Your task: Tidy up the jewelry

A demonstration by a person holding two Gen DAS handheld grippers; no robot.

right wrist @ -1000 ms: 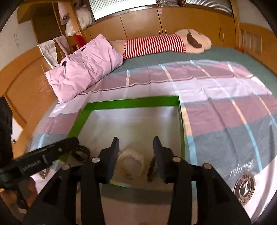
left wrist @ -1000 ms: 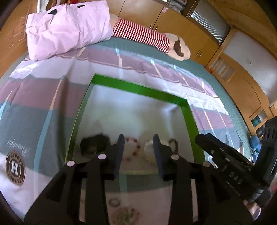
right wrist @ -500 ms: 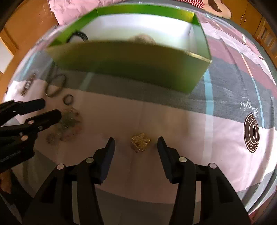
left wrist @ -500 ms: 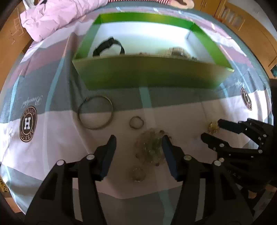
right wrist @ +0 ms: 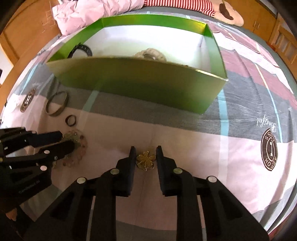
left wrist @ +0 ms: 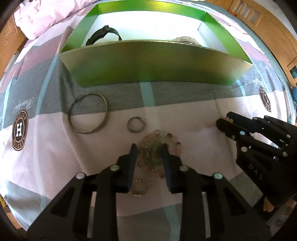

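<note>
A heap of clear and pinkish bead bracelets (left wrist: 157, 137) lies on the bedsheet in front of the green box (left wrist: 148, 64). My left gripper (left wrist: 149, 148) points steeply down over it, its jaws closing, with the pads pressing part of the heap between them. From the right wrist view this gripper (right wrist: 65, 140) shows at the left, tips in the beads (right wrist: 78, 146). A small gold flower brooch (right wrist: 145, 160) sits between the fingers of my right gripper (right wrist: 144, 150), whose jaws are closing and touch its edges. In the left wrist view the right gripper (left wrist: 224, 123) appears at the right.
A metal bangle (left wrist: 88, 113) and a small ring (left wrist: 136, 124) lie left of the beads. Inside the box are a black watch (left wrist: 104, 34) and a pale bracelet (left wrist: 185, 39). A small clear bead ring (left wrist: 138, 189) lies under the left fingers. A pink pillow (right wrist: 92, 13) lies behind the box.
Both grippers came from above the box down to the sheet in front of it, tilting steeply down. Their jaws widened, then closed in on the beads and the brooch.
</note>
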